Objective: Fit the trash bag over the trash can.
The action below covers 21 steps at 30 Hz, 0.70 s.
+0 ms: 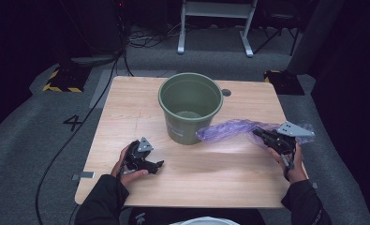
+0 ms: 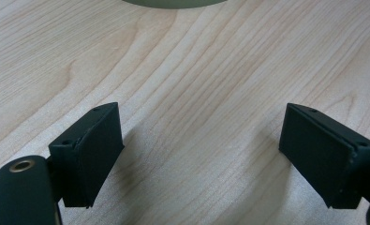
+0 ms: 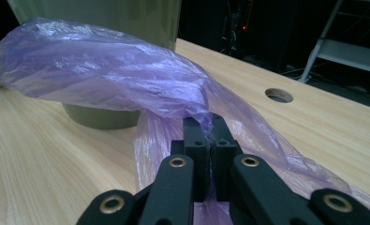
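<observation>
The right gripper (image 1: 262, 135) is clamping a thin purple plastic bag (image 1: 229, 130), its jaws pressed together on a pinch of the film; the right gripper view is showing the plastic (image 3: 117, 79) bunching out ahead of the closed pads. The bag is hanging in a long, crumpled roll from that grip toward the green bucket (image 1: 190, 107), its far end lying against the bucket's outer wall near the rim, above the bench (image 1: 126, 108). The left gripper (image 1: 155, 165) is resting low over the bench on the person's left side, well apart from the bag, with its jaws standing wide and nothing between them; in the left gripper view bare wood grain (image 2: 196, 93) is lying between the two pads.

The work appears to be at the stage of bringing the bag to the bucket, probably to line it. The bag is looking unopened, so the next move is likely calling for the left gripper to come across, catch a free edge of the film, and pull the mouth apart before it is being lowered over the rim.
</observation>
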Tool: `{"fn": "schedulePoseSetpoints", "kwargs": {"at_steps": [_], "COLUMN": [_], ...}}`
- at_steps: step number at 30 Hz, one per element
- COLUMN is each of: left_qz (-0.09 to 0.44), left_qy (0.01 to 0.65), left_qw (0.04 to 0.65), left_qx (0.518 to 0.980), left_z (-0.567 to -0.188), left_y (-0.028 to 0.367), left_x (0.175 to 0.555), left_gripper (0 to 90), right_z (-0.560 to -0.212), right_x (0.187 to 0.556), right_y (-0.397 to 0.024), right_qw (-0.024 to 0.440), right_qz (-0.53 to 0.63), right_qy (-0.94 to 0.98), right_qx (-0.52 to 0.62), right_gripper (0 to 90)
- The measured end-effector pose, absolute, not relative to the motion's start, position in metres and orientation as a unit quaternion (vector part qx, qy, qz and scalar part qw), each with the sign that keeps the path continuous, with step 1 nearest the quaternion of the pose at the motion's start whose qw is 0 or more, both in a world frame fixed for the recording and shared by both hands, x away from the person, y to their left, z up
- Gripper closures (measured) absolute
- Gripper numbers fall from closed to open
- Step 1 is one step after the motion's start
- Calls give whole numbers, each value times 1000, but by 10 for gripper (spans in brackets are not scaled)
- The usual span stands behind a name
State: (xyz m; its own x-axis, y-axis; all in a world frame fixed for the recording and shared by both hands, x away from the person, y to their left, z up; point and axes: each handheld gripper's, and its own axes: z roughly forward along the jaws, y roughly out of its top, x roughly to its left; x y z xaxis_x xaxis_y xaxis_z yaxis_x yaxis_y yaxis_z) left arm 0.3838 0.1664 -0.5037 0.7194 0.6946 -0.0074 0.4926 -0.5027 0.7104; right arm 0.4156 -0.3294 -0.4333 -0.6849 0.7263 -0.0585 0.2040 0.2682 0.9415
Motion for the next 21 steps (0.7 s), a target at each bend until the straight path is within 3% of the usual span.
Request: {"fn": "schedulePoseSetpoints", "kwargs": {"at_steps": [21], "left_qz": [144], "left_qy": [352], "left_qw": [357], "left_qx": [853], "left_z": [-504], "left_y": [165], "left_x": [385], "left_gripper": [125], "right_z": [-416], "right_x": [410], "right_y": [-335], "right_qw": [265], "right_qz": [551], "right_qy": [730], "right_qx": [305], "right_gripper": [891]}}
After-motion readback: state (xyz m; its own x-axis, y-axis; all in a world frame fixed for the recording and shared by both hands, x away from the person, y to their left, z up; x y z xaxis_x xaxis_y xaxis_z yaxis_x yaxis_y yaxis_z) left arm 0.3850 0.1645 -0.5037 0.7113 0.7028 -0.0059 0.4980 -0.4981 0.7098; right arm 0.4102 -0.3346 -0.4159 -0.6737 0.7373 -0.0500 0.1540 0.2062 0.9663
